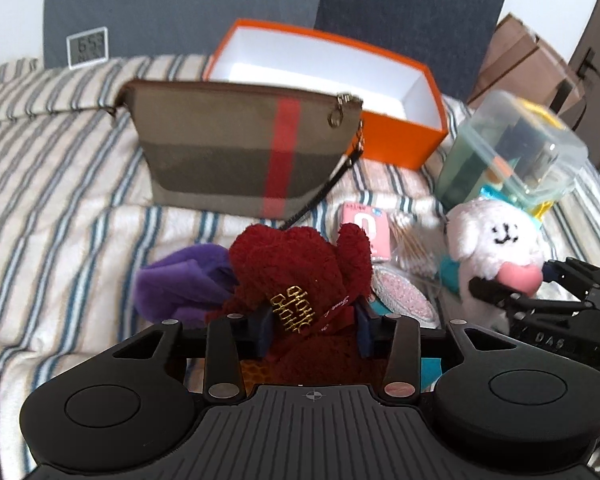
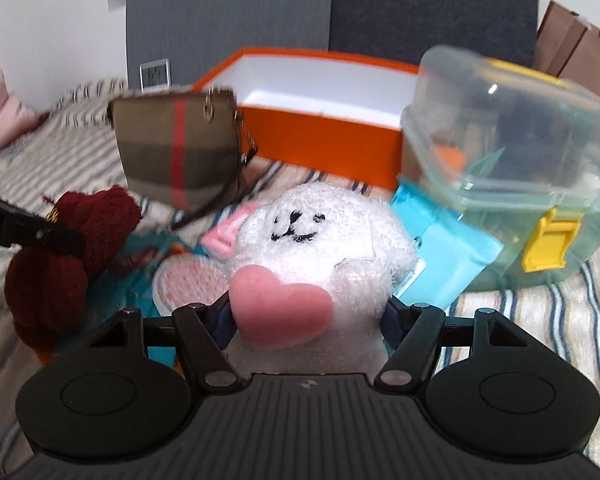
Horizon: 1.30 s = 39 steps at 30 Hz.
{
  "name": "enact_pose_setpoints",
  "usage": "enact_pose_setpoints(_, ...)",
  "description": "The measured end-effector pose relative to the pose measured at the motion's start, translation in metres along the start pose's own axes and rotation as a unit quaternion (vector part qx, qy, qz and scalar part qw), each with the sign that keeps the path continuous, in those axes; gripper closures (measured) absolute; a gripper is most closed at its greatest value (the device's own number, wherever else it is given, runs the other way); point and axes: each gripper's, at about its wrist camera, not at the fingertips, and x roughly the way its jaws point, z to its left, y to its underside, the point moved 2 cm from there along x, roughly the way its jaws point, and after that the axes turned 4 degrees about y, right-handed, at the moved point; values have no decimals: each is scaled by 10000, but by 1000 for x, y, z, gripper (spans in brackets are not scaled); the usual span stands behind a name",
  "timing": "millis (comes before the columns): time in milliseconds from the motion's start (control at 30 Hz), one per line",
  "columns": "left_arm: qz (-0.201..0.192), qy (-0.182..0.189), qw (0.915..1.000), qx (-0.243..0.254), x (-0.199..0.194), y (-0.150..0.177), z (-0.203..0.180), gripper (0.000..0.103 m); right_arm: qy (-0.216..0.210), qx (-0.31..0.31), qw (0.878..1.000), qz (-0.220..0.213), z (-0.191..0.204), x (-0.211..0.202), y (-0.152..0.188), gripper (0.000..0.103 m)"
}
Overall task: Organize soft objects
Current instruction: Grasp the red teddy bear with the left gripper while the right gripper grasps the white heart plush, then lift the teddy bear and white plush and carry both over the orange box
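Note:
My left gripper [image 1: 314,330] is shut on a dark red plush toy [image 1: 296,268] with gold lettering, held low over the striped blanket. It also shows in the right wrist view [image 2: 68,248] at the left. My right gripper [image 2: 308,320] is shut on a white plush toy [image 2: 320,236] with a stitched face and a pink heart [image 2: 280,312]. The white plush also shows at the right of the left wrist view [image 1: 496,248], with my right gripper [image 1: 516,296] around it. An open orange box [image 1: 404,136] with a white inside stands behind.
A brown striped pouch [image 1: 240,144] stands on the striped blanket [image 1: 52,168] before the box. A clear plastic container [image 2: 512,160] with yellow latches is at the right. A purple cloth [image 1: 184,284], a pink packet [image 1: 366,232], cotton swabs and a pink round pad lie between.

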Motion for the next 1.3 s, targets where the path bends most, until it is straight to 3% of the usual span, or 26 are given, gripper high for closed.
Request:
enact_pose_setpoints(133, -251, -76, 9996, -86, -21, -2, 11, 13, -43, 206, 9996, -182, -8, -14, -4, 30)
enact_pose_setpoints(233, -379, -165, 9990, -164, -32, -6, 22, 25, -19, 295, 9992, -254, -15, -20, -6, 30)
enact_pose_setpoints(333, -432, -304, 9982, -274, -38, -9, 37, 27, 66, 374, 9989, -272, -24, -25, -4, 30)
enact_pose_setpoints(400, -430, -393, 9976, -377, -39, -11, 49, 39, 170, 436, 9985, -279, -32, -28, -2, 30)
enact_pose_setpoints(467, -426, -363, 9974, -462, -41, -11, 59, 40, 268, 520, 9980, -257, -42, -30, 1, 30)
enact_pose_setpoints(533, -319, -84, 9987, -378, -39, -9, 63, 40, 341, 669, 9969, -220, -51, -32, 5, 30)
enact_pose_setpoints(600, 5, 80, 9990, -444, -27, -4, 63, 31, 412, 798, 9958, -180, -59, -32, 10, 30)
enact_pose_setpoints(667, 130, -5, 9988, -466, -15, -2, 60, 1, 474, 863, 9951, -119, -64, -31, 15, 30)
enact_pose_setpoints(933, 335, 78, 9924, -1178, 3, -13, 75, 0, 518, 937, 9941, -164, -65, -40, 23, 30)
enact_pose_setpoints(1133, 1176, -108, 9784, -1698, 26, -16, 94, 0, 466, 980, 9940, -166, -65, -39, 23, 30)
enact_pose_setpoints(1300, 1348, -15, 9696, -2044, 38, -19, 99, 0, 412, 949, 9946, -122, -60, -36, 24, 29)
